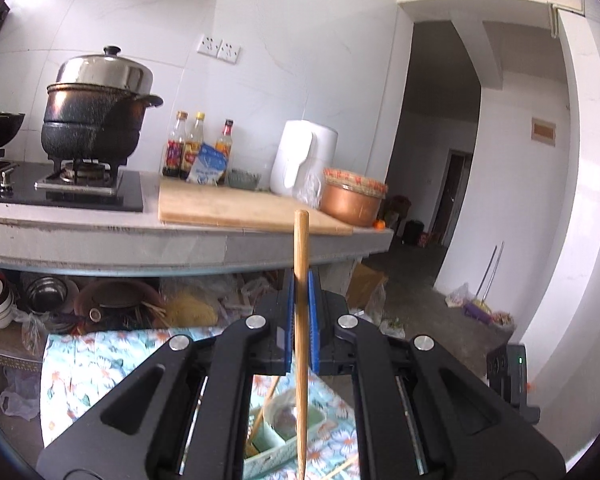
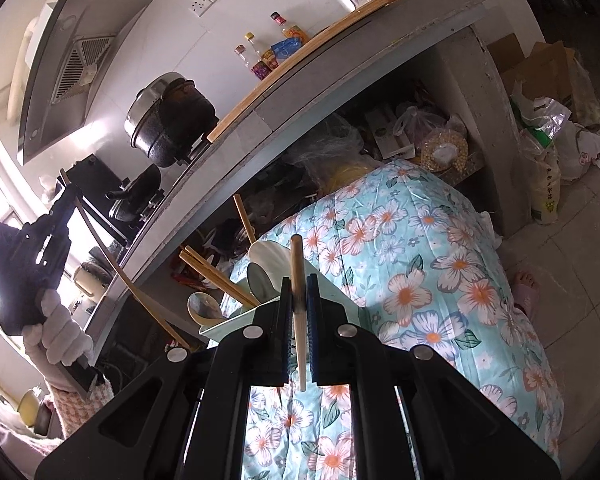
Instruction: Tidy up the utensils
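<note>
In the left wrist view, the left gripper was clenched on a wooden chopstick standing upright above the pale green utensil tray on the floral cloth; in the right wrist view, the right gripper gripped a second chopstick, just in front of the tray holding chopsticks and spoons; a gloved hand left of the tray held the left gripper.

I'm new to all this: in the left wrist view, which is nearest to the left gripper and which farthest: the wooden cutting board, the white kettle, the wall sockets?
From the left gripper:
1. Cutting board, on the counter's front edge, straight ahead.
2. White kettle, standing behind the board, toward the wall.
3. Wall sockets, high on the tiled wall, left of centre.
</note>
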Available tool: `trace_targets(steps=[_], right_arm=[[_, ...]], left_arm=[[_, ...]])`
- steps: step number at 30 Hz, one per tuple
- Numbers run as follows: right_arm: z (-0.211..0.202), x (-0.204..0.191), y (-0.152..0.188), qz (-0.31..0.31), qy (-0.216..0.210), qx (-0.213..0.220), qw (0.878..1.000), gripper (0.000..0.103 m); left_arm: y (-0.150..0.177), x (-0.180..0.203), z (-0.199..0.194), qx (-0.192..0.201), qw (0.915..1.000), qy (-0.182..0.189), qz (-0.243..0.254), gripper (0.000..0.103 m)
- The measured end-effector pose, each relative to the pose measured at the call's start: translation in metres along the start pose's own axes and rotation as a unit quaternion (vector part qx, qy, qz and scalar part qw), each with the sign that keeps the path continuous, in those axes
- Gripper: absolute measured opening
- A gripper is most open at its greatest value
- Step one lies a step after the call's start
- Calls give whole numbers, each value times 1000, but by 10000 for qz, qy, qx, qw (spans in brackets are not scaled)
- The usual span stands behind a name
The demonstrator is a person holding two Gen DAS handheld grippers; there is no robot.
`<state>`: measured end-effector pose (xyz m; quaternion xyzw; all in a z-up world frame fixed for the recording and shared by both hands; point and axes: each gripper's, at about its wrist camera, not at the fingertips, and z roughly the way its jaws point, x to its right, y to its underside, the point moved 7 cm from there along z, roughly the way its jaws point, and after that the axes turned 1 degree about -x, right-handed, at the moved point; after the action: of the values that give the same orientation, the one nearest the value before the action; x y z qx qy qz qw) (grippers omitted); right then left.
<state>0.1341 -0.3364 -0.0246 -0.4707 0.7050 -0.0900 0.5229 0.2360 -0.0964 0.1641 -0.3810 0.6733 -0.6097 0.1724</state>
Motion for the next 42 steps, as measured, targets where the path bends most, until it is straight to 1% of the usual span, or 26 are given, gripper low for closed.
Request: trace_targets(steps=[4, 7, 14, 19, 26, 27, 28, 29, 30, 32, 34, 35, 38, 39, 41, 42], right_arm=[[2, 1, 0, 16, 27, -12, 10000, 7], [4, 2, 0, 38, 39, -28, 10000, 7], [7, 4, 0, 55, 85, -67, 9999, 7], [9, 6, 2, 106, 73, -102, 9999, 7], [8, 4, 2, 88, 87, -96, 9999, 7], [7, 4, 2, 78, 91, -88, 9999, 7], [7, 3, 2, 71, 95, -82, 9999, 7], [7, 3, 1, 65, 97, -80, 9999, 7], [7, 2, 1, 51, 97, -74, 9999, 7], [5, -1, 0, 13, 97, -52, 9999, 7], [2, -4, -1, -57, 79, -24, 9999, 7], [1, -7, -3, -104, 72, -4, 9999, 7], [-7, -18, -11, -289, 25, 74, 9996, 7], [-10, -23, -15, -367, -7, 107, 9993, 7], [-16, -36, -23, -526, -98, 179, 9984, 7], [-21, -45, -29, -630, -188, 223, 9976, 7]], left_arm=[[-9, -14, 11, 189, 9995, -125, -208, 6], [-5, -25, 25, 274, 9985, -436, -164, 6], [30, -49, 58, 70, 9963, -767, -379, 6], [55, -63, 66, -11, 9937, -920, -635, 6], [80, -67, 68, -163, 9929, -905, -758, 6], [82, -66, 67, -165, 9930, -888, -767, 10], [83, -66, 65, -156, 9929, -883, -777, 19], [83, -65, 64, -142, 9928, -896, -779, 24], [84, -65, 61, -119, 9928, -911, -764, 27], [84, -64, 57, -88, 9931, -911, -727, 29], [83, -63, 50, -40, 9931, -938, -697, 39], [82, -63, 46, -10, 9930, -955, -694, 41], [81, -64, 32, 48, 9925, -1015, -675, 55], [81, -64, 27, 67, 9924, -1025, -673, 61], [84, -64, 16, 63, 9926, -1037, -630, 67], [85, -64, 11, 41, 9928, -1022, -618, 72]])
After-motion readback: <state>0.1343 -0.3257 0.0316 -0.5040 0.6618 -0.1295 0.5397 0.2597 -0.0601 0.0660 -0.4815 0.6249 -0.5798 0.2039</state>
